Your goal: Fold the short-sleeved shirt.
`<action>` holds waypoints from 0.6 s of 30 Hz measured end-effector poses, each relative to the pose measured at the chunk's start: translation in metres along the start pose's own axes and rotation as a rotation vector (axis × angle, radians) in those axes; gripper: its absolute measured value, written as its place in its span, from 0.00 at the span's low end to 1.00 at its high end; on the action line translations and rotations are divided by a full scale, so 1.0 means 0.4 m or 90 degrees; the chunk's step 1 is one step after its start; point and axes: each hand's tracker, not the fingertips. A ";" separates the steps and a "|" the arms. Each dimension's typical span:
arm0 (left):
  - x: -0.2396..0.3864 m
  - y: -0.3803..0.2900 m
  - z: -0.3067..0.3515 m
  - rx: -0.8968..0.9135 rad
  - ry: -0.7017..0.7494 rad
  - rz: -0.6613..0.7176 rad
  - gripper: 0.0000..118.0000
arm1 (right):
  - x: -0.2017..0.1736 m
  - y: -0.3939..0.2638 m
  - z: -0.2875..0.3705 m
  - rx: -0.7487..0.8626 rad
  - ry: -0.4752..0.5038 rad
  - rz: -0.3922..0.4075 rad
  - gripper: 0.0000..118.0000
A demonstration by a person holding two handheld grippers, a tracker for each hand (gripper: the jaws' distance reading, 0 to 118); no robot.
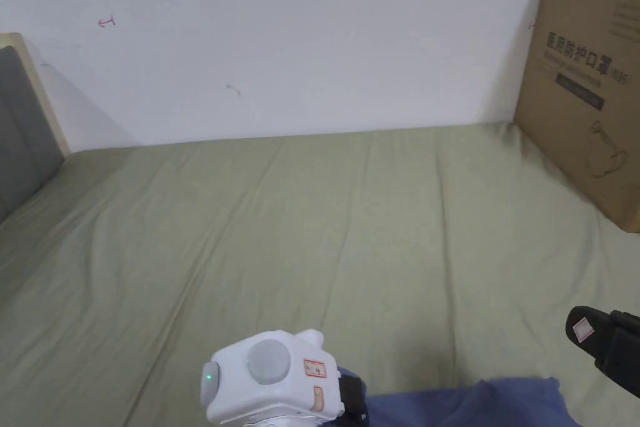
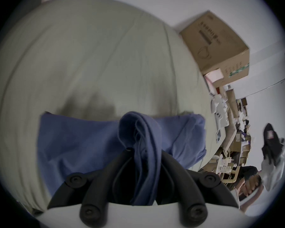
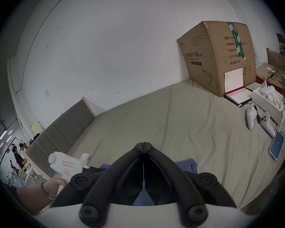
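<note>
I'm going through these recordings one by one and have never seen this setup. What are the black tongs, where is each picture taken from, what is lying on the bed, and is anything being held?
There is no robot here. A person holds a hand tool with two black jaws in each hand. The head view comes from a camera on the person's head, looking down at a bed sheet. The other two pictures come from cameras riding on each tool, so the jaws appear at the bottom.

The left gripper has its jaws closed on a bunched fold of the blue shirt, the rest of which lies on the sheet. The right gripper has its jaws together with no cloth between the tips.

Also on the bed: a cardboard box against the wall, two white controllers and a phone.
</note>
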 end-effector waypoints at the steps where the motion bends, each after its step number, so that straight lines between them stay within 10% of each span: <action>1: 0.002 -0.001 -0.025 -0.009 -0.017 0.008 0.19 | 0.005 0.000 0.002 -0.001 -0.004 0.001 0.00; 5: -0.019 -0.018 -0.027 -0.010 -0.206 0.088 0.97 | 0.020 -0.001 0.008 -0.008 -0.006 0.003 0.00; 11: -0.018 -0.045 0.132 0.104 -0.224 -0.014 0.99 | 0.033 0.000 -0.004 -0.015 -0.005 0.019 0.00; 13: -0.025 -0.061 0.194 0.157 -0.138 -0.063 0.91 | 0.031 0.002 -0.006 -0.015 -0.002 0.025 0.00; 16: -0.022 -0.090 0.249 0.195 -0.047 -0.122 0.06 | 0.026 0.003 -0.007 -0.013 0.004 0.029 0.00; 18: -0.022 -0.107 0.240 0.182 0.028 -0.158 0.01 | 0.025 0.001 -0.009 -0.012 0.008 0.030 0.00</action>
